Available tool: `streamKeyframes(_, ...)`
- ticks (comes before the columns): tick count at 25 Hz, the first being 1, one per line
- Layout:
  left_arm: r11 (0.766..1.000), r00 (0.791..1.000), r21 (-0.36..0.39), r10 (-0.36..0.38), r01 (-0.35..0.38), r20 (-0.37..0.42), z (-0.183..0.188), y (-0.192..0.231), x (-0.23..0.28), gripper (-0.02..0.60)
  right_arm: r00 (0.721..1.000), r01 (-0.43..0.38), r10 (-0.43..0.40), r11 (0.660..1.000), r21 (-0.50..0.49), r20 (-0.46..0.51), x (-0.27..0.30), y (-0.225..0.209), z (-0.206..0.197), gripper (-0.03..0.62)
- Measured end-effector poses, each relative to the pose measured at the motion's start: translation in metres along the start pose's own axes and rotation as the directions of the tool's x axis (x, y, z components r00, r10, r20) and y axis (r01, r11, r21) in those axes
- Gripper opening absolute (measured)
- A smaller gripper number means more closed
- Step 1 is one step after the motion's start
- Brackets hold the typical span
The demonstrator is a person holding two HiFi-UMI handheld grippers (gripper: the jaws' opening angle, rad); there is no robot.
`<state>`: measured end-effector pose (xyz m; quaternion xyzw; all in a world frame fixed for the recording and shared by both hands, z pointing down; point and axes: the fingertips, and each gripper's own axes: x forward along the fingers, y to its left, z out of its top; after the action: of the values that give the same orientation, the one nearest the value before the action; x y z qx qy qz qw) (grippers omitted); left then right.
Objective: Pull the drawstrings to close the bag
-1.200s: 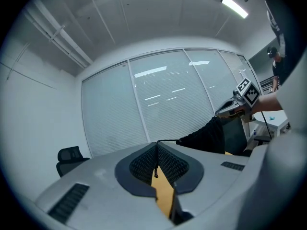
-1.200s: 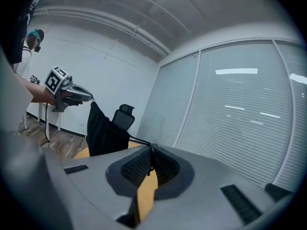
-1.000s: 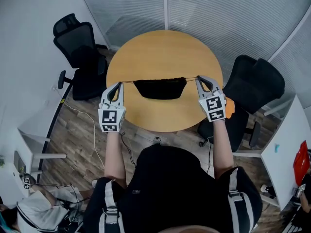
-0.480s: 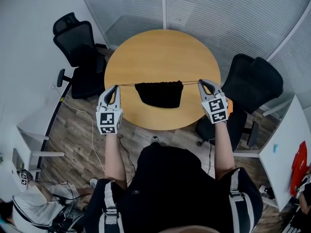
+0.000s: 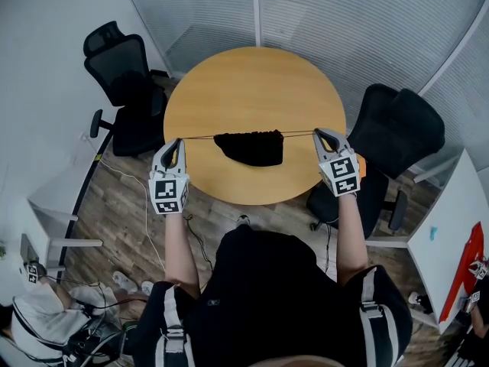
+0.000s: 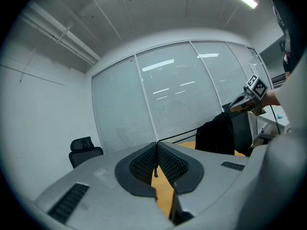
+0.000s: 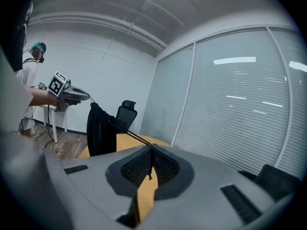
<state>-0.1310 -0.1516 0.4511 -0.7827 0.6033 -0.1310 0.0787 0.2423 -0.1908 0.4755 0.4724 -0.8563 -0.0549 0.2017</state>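
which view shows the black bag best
The head view: the whole black bag shows from above, strung on its drawstrings between the left gripper and right gripper over the table. The left gripper view shows it side-on at the right; the right gripper view shows it hanging at the left.

Round wooden table [image 5: 252, 82] between left chair [image 5: 121, 71] and right chair [image 5: 405, 128]

The head view looks steeply down from high above the table [image 5: 252, 75]. Each gripper view sits close behind its own fingers [image 6: 141, 164], facing along the drawstring [image 6: 177, 135] pinched between them toward the bag [image 6: 216, 133] beyond, shared by all three.
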Motion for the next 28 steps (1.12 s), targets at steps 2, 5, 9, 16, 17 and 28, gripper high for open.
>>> streamKeyframes(2, 1.0, 1.0, 0.001, 0.005, -0.005, -0.003, -0.002, 0.011, 0.0, 0.018, 1.0, 0.0, 0.0, 1.0, 0.002, -0.004, 0.006, 0.003, 0.005, 0.058)
streamKeyframes(5, 1.0, 1.0, -0.005, 0.005, -0.005, -0.013, -0.002, 0.034, 0.007, 0.017, 1.0, 0.006, -0.006, 1.0, -0.003, -0.023, 0.022, 0.006, 0.018, 0.058)
streamKeyframes(9, 1.0, 1.0, -0.015, 0.008, -0.009, -0.022, -0.005, 0.039, 0.007, 0.018, 0.997, 0.046, -0.048, 0.998, -0.032, -0.061, 0.028, 0.002, 0.008, 0.058)
streamKeyframes(16, 0.999, 0.998, -0.029, 0.029, -0.03, -0.048, -0.016, 0.048, 0.007, 0.017, 0.994, 0.062, -0.063, 0.998, -0.009, -0.09, 0.035, -0.002, -0.003, 0.058)
streamKeyframes(17, 0.999, 0.998, -0.031, 0.03, -0.032, -0.052, -0.018, 0.049, 0.008, 0.017, 0.993, 0.066, -0.067, 0.998, -0.009, -0.096, 0.035, -0.004, -0.006, 0.058)
streamKeyframes(28, 0.993, 0.996, -0.105, 0.043, -0.052, -0.083, -0.045, 0.063, 0.012, 0.018, 0.985, 0.087, -0.087, 0.996, -0.003, -0.147, 0.037, -0.008, -0.021, 0.058)
